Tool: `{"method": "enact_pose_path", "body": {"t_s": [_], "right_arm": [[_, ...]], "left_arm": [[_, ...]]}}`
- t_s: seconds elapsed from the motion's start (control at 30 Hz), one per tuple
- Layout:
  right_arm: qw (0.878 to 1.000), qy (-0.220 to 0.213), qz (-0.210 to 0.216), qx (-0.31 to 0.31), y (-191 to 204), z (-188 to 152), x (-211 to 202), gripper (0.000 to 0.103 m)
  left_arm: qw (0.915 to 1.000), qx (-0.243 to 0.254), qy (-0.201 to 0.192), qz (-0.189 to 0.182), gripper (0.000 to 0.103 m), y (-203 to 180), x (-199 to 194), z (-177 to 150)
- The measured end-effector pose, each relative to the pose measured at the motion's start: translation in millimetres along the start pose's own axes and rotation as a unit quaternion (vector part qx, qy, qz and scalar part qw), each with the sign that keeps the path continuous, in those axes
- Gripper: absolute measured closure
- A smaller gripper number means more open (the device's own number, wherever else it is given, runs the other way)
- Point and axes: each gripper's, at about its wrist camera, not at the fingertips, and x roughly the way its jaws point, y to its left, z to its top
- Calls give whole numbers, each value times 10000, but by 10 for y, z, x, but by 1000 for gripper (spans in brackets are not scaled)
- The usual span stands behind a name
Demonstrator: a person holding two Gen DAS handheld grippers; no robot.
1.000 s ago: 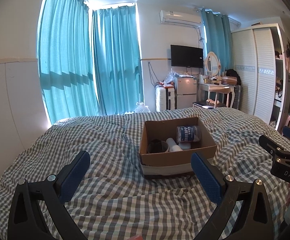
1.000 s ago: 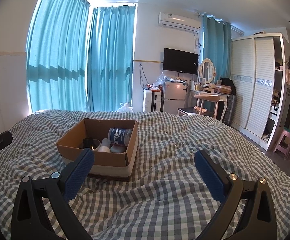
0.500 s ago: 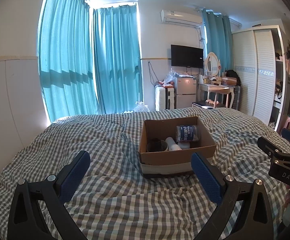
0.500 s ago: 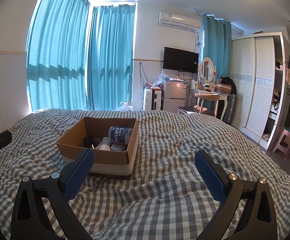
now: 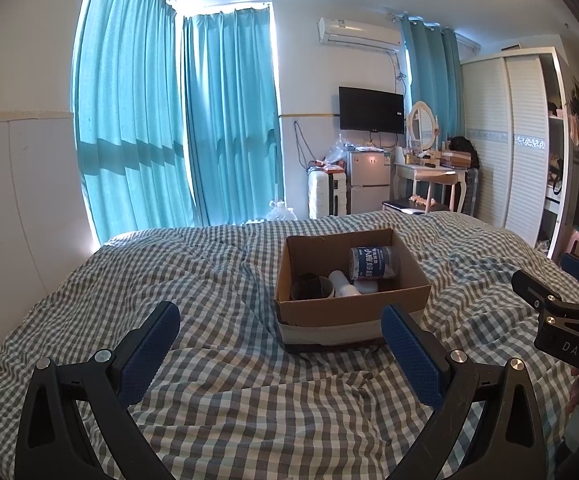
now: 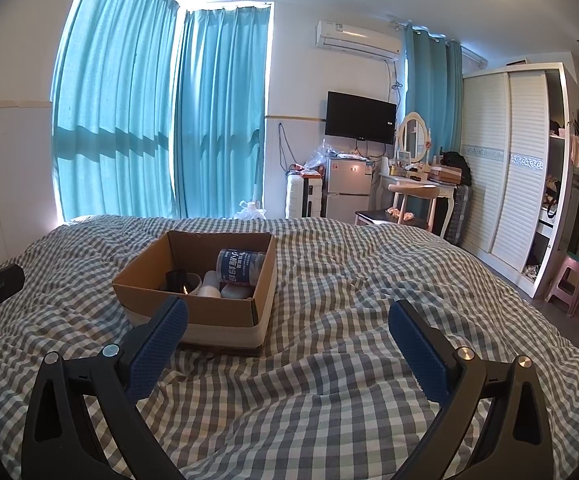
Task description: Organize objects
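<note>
Both grippers, left (image 5: pixel 279 330) and right (image 6: pixel 287 326), hover wide apart and empty above the checked bed (image 5: pixel 209 280). Ahead sits an open box (image 5: pixel 349 314) holding a blue-labelled can (image 5: pixel 373 263), dark cup (image 5: pixel 309 286) and white bottle (image 5: pixel 343 284).

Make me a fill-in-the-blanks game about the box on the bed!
1. The cardboard box sits on a checked ____.
2. The blue-labelled bottle in the box lies on its ____.
3. Both the left gripper and the right gripper are ____ and hold nothing.

Missing words: blanket; side; open
</note>
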Motion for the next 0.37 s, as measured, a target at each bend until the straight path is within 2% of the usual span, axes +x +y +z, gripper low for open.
{"method": "enact_pose_path", "body": {"t_s": [0.37], "right_arm": [[10000,46,5,-12,9,-24,12,2]], "left_arm": [[10000,-1,40,29,0,5,7,-28]]}}
